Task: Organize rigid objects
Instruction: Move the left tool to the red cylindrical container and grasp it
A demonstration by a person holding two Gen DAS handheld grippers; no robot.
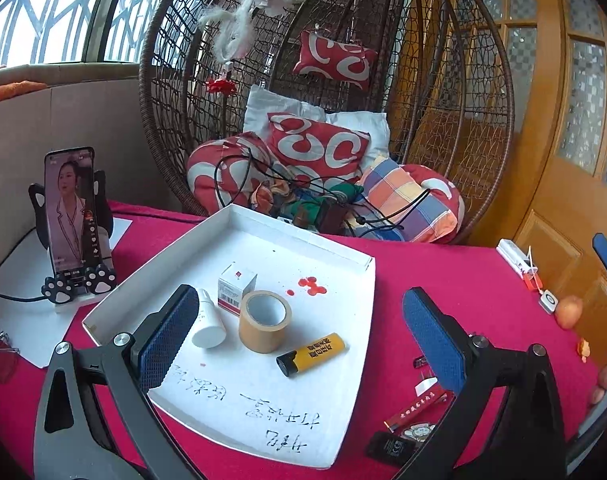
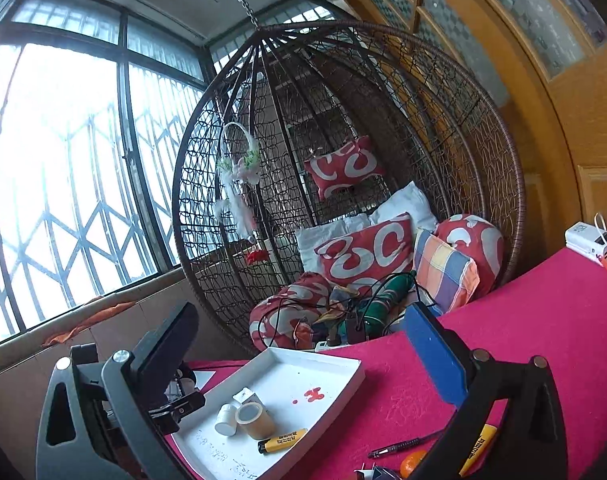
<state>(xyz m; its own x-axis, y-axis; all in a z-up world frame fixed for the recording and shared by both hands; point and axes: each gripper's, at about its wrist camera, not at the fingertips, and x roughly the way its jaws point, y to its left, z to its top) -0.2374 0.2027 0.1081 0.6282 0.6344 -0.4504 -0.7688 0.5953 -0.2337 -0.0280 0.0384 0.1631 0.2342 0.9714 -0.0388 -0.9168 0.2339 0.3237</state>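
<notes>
The left tool point(image 1: 299, 336) hangs low over the white tray point(image 1: 335, 432), its blue-padded fingers point(image 1: 171, 332) spread wide with nothing between them. The right tool point(image 2: 303, 360) is likewise released and empty, held higher and further right above the bench point(image 2: 543, 320), which wears a magenta cloth.

Nearest the left tool, off the tray's right edge, lie a red slim box point(image 1: 417, 410), a black card-like item point(image 1: 391, 448) and a small sticker piece point(image 1: 417, 432), all on the cloth. In the right view a pen point(image 2: 403, 446), an orange fruit point(image 2: 413, 462) and a second yellow lighter point(image 2: 477, 450) lie near that tool's right finger.

Inside the tray, a yellow lighter point(image 1: 311, 354) lies flat, just in front of a tape roll point(image 1: 265, 322) standing on its flat side. A white bottle point(image 1: 208, 322) lies tipped just left of the roll, near the left finger. Behind both stands a small white and red carton point(image 1: 235, 288), touching or nearly touching the roll. Red spots point(image 1: 309, 285) mark the tray floor further back, and handwriting runs along its near side.

Left of the tray a phone point(image 1: 71, 212) stands upright in a paw-shaped stand point(image 1: 79, 284), screen lit. At the bench's far right sit a white device point(image 1: 515, 258) and another fruit point(image 1: 568, 311).

Beyond the bench hangs a wicker chair point(image 2: 483, 152) full of red and white cushions point(image 1: 317, 146).
</notes>
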